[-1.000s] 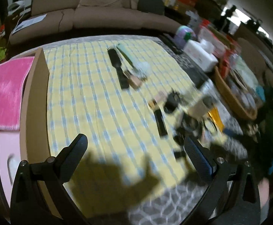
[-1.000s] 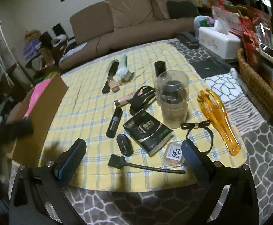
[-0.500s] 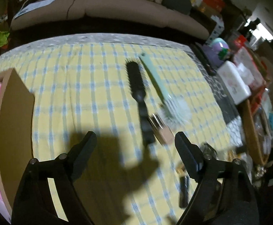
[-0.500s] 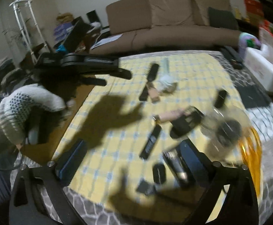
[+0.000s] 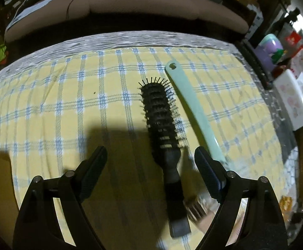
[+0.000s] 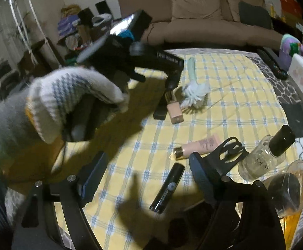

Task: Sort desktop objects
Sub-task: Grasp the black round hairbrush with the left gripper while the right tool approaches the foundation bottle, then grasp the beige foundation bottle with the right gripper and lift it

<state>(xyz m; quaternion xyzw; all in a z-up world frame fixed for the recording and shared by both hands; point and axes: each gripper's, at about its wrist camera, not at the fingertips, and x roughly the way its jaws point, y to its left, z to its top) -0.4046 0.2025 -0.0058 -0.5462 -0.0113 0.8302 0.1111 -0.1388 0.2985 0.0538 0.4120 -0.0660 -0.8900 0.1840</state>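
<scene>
Swinging in from the table's near corner, the left tool (image 5: 150, 159) now straddles the black hairbrush (image 5: 162, 123), jaws wide and empty; the right tool's (image 6: 146, 167) jaws, just narrowing, hold nothing. Best lower squarely over the handle, clear of the green brush (image 5: 191, 106) beyond.

Two wrist fisheye views over one yellow checked cloth (image 5: 68, 104)

The left view was aimed steeply down from close above the black hairbrush (image 5: 162, 120) and green brush (image 5: 193, 108), with the sofa (image 5: 151, 2) at the top edge. The right view was taken from farther back, aimed less steeply across the table; the same brushes (image 6: 193, 83) and the left gripper (image 6: 151, 62) were seen in it.
</scene>
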